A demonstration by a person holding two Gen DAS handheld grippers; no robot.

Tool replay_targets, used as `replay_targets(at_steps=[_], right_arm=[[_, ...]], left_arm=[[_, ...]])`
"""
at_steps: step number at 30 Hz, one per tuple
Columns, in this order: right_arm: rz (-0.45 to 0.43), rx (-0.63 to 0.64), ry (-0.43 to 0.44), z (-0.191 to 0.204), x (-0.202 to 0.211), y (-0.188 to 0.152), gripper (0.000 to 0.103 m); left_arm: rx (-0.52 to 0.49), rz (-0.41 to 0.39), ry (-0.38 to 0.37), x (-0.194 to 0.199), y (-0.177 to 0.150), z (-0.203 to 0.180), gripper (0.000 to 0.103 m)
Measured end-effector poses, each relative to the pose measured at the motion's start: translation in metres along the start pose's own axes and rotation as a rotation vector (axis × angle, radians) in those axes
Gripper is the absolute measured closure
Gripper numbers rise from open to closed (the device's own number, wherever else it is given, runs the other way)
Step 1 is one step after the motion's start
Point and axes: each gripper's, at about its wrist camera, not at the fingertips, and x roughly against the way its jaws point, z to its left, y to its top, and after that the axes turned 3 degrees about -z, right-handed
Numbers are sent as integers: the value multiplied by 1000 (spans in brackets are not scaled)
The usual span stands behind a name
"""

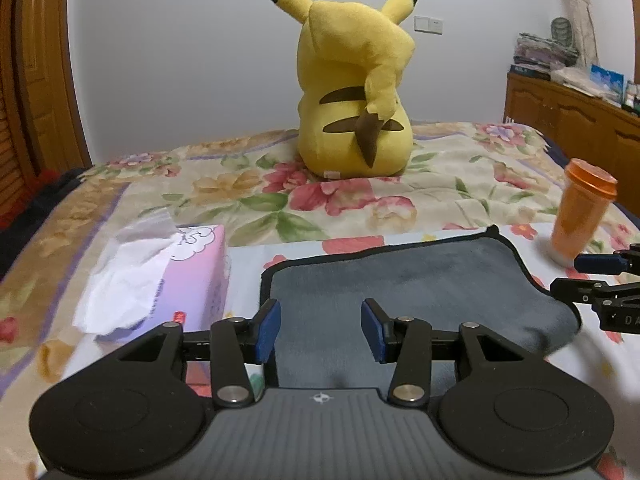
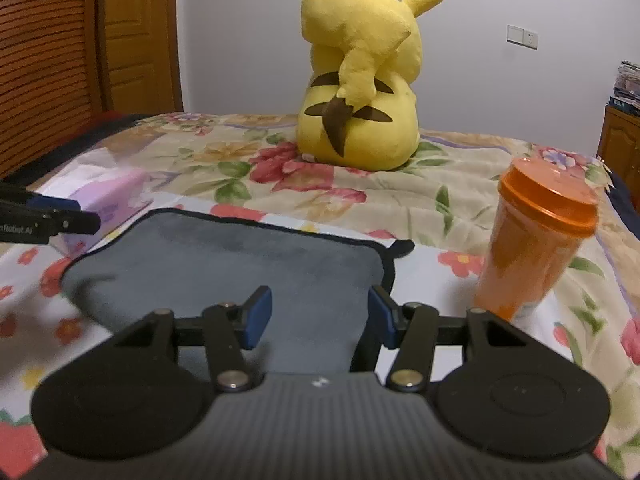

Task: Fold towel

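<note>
A grey towel (image 1: 400,280) with a black hem lies on the flowered bed sheet; it also shows in the right wrist view (image 2: 260,256). Its near edge looks doubled over into a rounded fold. My left gripper (image 1: 320,326) is open and empty, hovering over the towel's near left part. My right gripper (image 2: 320,316) is open and empty over the towel's near right part. The right gripper's fingers (image 1: 592,280) show at the right edge of the left wrist view. The left gripper's fingers (image 2: 52,216) show at the left edge of the right wrist view.
A pink tissue box (image 1: 168,272) lies left of the towel (image 2: 108,196). An orange lidded cup (image 1: 580,212) stands to the right (image 2: 536,240). A yellow plush toy (image 1: 356,92) sits behind (image 2: 360,80). A wooden cabinet (image 1: 580,120) stands far right.
</note>
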Motion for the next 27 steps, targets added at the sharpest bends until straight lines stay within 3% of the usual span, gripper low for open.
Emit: replay_targets(at_steps=[10, 14, 27], right_arm=[[-5, 0, -8, 11, 49, 1, 48], [-9, -10, -9, 14, 70, 4, 46], [-44, -38, -15, 21, 135, 12, 44]], left_arm=[[11, 6, 1, 50, -5, -3, 42], [34, 13, 6, 71, -7, -5, 31], [29, -5, 16, 137, -1, -16, 14]])
